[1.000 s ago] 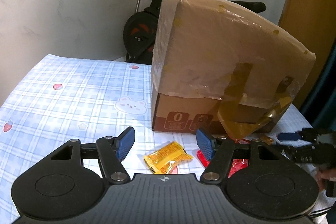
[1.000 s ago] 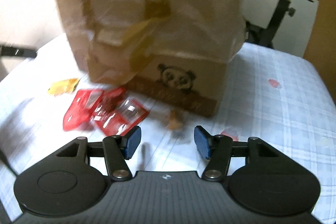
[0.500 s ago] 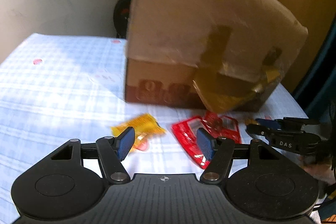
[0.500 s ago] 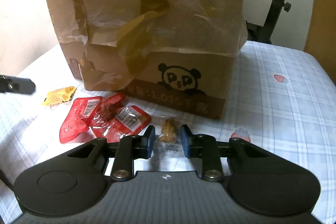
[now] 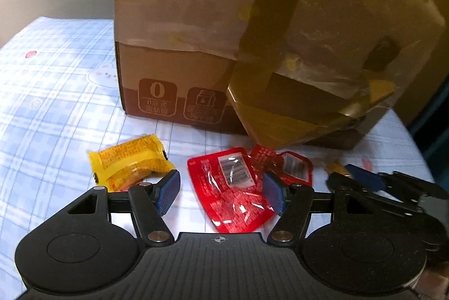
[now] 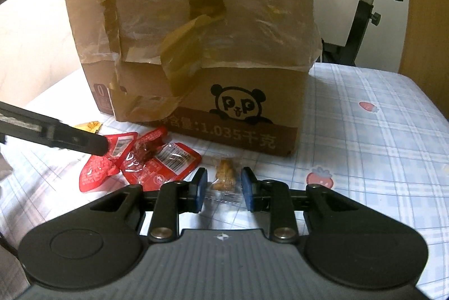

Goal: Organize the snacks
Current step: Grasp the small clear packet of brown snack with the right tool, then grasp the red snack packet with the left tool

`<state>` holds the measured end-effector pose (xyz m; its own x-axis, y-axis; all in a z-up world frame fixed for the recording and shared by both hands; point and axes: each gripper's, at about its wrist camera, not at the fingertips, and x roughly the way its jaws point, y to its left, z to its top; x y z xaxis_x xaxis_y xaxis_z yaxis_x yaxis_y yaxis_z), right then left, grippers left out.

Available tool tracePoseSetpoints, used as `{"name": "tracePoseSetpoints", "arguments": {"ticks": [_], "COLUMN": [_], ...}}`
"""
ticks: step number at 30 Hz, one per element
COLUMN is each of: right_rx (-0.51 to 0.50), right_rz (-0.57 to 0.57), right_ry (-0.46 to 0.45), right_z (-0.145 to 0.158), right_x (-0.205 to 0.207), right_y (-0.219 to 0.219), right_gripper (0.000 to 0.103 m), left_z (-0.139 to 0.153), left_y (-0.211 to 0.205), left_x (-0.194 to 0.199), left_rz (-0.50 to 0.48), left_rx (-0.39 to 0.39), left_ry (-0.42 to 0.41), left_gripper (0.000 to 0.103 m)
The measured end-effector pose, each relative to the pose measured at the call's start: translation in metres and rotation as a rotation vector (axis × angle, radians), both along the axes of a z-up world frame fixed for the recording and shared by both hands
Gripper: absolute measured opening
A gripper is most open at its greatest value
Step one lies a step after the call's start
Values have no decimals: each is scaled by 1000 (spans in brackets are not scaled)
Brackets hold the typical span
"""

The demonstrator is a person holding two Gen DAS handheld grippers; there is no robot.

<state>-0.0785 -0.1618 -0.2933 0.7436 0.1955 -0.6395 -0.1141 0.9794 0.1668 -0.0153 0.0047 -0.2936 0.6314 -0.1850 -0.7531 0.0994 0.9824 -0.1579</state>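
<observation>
My left gripper point(image 5: 221, 193) is open and low over the table, its jaws straddling a red snack packet point(image 5: 230, 187). A second red packet point(image 5: 291, 168) overlaps it at the right, and a yellow snack packet point(image 5: 132, 165) lies just left of the left pad. My right gripper point(image 6: 224, 189) is shut on a small brown snack in a clear wrapper point(image 6: 224, 176) that rests on the cloth. The red packets point(image 6: 165, 162) lie to its left, with a black finger point(image 6: 70, 140) of my left gripper over them. My right gripper point(image 5: 353, 175) also shows in the left wrist view.
A tall cardboard box point(image 5: 196, 33) wrapped in plastic and brown tape stands just behind the snacks, panda logo point(image 6: 238, 106) on its side. The table has a blue checked cloth point(image 6: 378, 145). An exercise bike point(image 6: 373, 5) stands behind the table.
My left gripper has come forward and down from the yellow packet to over the red packets. My right gripper's jaws have closed from wide apart onto the clear-wrapped snack.
</observation>
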Motion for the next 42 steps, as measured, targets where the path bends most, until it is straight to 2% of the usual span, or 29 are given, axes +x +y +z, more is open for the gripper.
{"name": "tracePoseSetpoints", "arguments": {"ticks": [8, 17, 20, 22, 24, 32, 42], "right_rx": [35, 46, 51, 52, 52, 59, 62], "right_rz": [-17, -14, -16, -15, -15, -18, -22], "right_ry": [-9, -7, -5, -5, -4, -3, -1], "right_z": [0, 1, 1, 1, 1, 1, 1], "right_x": [-3, -2, -2, -2, -1, -1, -1], "right_y": [-6, -7, -7, -7, -7, -6, -7], "right_gripper": [29, 29, 29, 29, 29, 29, 29], "left_z": [-11, -17, -17, -18, -18, -19, -4], "left_y": [-7, -11, -20, -25, -24, -16, -3], "left_x": [-14, -24, -33, -39, -42, -45, -59], "left_rz": [-21, -62, -105, -121, -126, -130, -141], "left_rx": [74, 105, 150, 183, 174, 127, 90], "left_ry": [-18, -54, -72, -89, -99, -109, -134], "left_gripper": [68, 68, 65, 58, 54, 51, 44]}}
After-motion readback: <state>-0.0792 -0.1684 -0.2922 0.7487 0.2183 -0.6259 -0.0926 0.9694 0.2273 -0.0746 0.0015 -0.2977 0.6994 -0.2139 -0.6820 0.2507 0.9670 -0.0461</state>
